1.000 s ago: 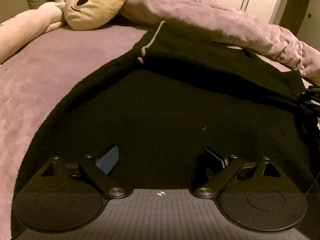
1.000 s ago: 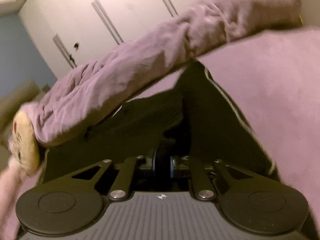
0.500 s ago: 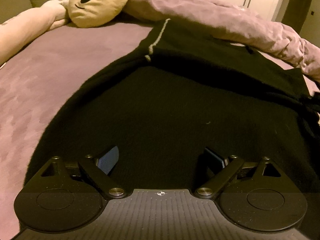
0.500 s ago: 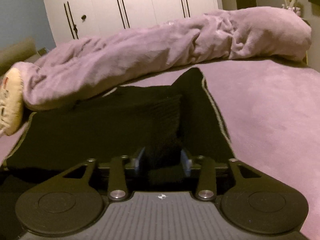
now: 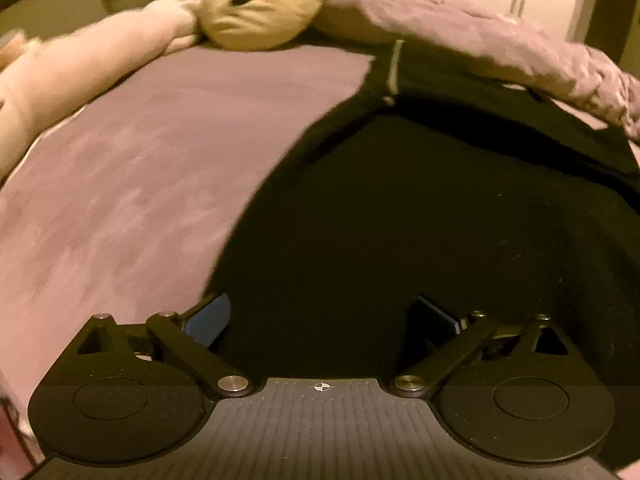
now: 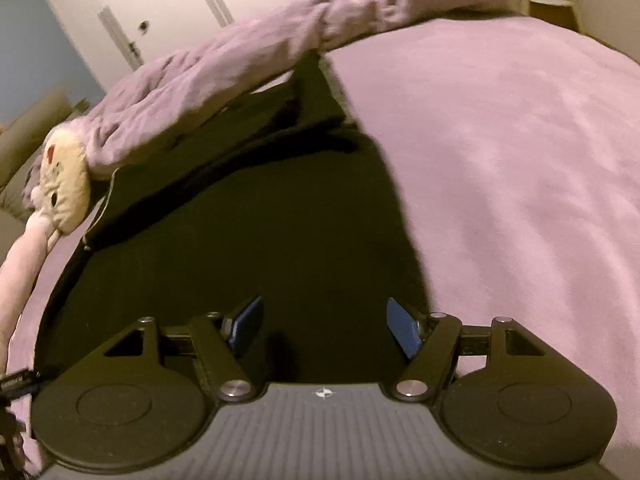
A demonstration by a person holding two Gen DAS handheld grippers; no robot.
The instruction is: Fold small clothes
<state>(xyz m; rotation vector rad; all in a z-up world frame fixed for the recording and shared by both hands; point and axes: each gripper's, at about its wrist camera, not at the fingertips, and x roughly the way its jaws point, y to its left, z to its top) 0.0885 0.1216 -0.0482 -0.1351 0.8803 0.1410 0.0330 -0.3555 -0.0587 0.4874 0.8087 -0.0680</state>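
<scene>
A black knit garment [image 5: 420, 216] with a thin pale stripe along its far edge lies spread on the mauve bed cover [image 5: 132, 184]. My left gripper [image 5: 322, 318] hovers over the garment's near left part, its jaws opening to their widest, with nothing pinched between its blue pads. In the right wrist view the same black garment [image 6: 248, 232] fills the middle, with a fold ridge across its far part. My right gripper [image 6: 326, 328] is above its near right part with jaws opening; cloth lies under them but the pads do not press on it.
A rolled mauve blanket [image 6: 248, 60] runs along the far side of the garment. A tan plush toy head [image 5: 260, 4] with a pink limb [image 5: 80, 64] lies at the far left. White wardrobe doors [image 6: 160, 4] stand behind. Bare bed cover [image 6: 520, 168] stretches to the right.
My right gripper let go of the black cloth it was pinching, opened, and pulled back toward the near side. My left gripper shifted left, showing more bed cover, and opened slightly wider.
</scene>
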